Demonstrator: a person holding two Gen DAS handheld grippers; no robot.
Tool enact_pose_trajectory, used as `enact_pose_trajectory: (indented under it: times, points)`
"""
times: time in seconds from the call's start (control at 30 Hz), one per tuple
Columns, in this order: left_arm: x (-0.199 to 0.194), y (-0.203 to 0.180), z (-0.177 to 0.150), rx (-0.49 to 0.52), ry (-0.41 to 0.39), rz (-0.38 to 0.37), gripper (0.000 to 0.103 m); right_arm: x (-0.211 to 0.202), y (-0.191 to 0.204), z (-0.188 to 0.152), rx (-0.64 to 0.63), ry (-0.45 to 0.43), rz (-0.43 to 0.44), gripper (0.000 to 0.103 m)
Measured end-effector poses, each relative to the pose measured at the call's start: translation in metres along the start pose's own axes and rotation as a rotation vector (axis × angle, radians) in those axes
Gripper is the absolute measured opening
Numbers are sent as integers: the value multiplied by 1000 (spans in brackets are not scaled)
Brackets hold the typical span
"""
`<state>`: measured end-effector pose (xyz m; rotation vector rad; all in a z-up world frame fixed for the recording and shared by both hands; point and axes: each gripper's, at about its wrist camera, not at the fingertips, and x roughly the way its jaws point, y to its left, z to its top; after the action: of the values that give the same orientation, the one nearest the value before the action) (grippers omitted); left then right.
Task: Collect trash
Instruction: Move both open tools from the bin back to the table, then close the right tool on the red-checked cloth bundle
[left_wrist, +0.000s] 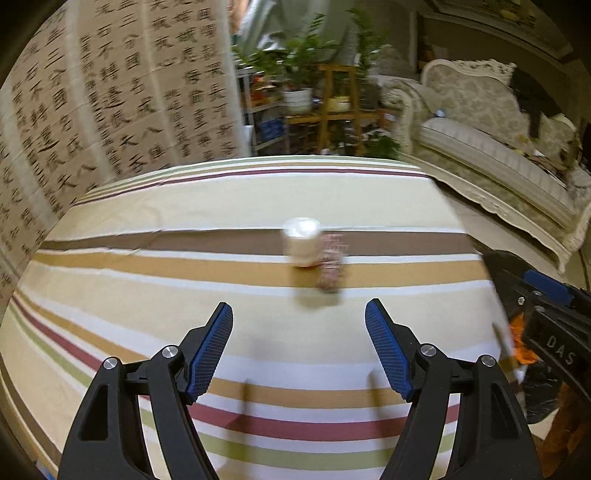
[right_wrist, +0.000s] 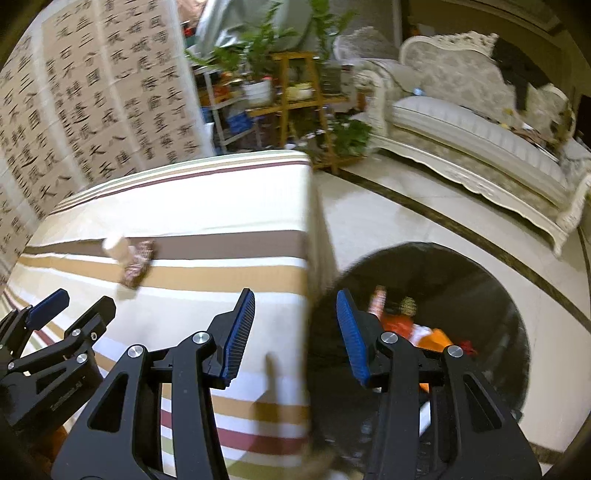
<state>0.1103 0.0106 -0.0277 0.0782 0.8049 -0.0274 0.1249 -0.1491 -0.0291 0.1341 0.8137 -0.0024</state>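
A white paper cup (left_wrist: 301, 242) stands on the striped tablecloth (left_wrist: 184, 258), with a crumpled patterned wrapper (left_wrist: 332, 267) touching its right side. My left gripper (left_wrist: 299, 310) hovers just short of them, open, with nothing between its blue pads. In the right wrist view the cup (right_wrist: 114, 247) and wrapper (right_wrist: 138, 264) lie far to the left. My right gripper (right_wrist: 295, 299) is open and empty, straddling the table's right edge above a black trash bag (right_wrist: 461, 273) holding orange and red litter (right_wrist: 399, 325). The left gripper (right_wrist: 81, 301) shows at the lower left there.
The table's right edge (right_wrist: 308, 258) drops to a pale tiled floor (right_wrist: 388, 206). An ornate sofa (right_wrist: 480, 147) stands at the right. Wooden plant shelves (right_wrist: 299, 103) sit behind the table. A calligraphy screen (left_wrist: 92, 110) closes off the left. The right gripper (left_wrist: 517, 273) enters the left view's right edge.
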Motion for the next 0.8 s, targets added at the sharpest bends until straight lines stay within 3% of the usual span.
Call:
enact_pose_trajectory:
  times: [0.47, 0.8]
  points:
    - [10, 75, -4, -95, 16, 90, 72, 19, 87, 13, -117, 40, 105, 45]
    - [17, 97, -4, -130, 28, 94, 72, 37, 114, 13, -158, 68, 107, 45]
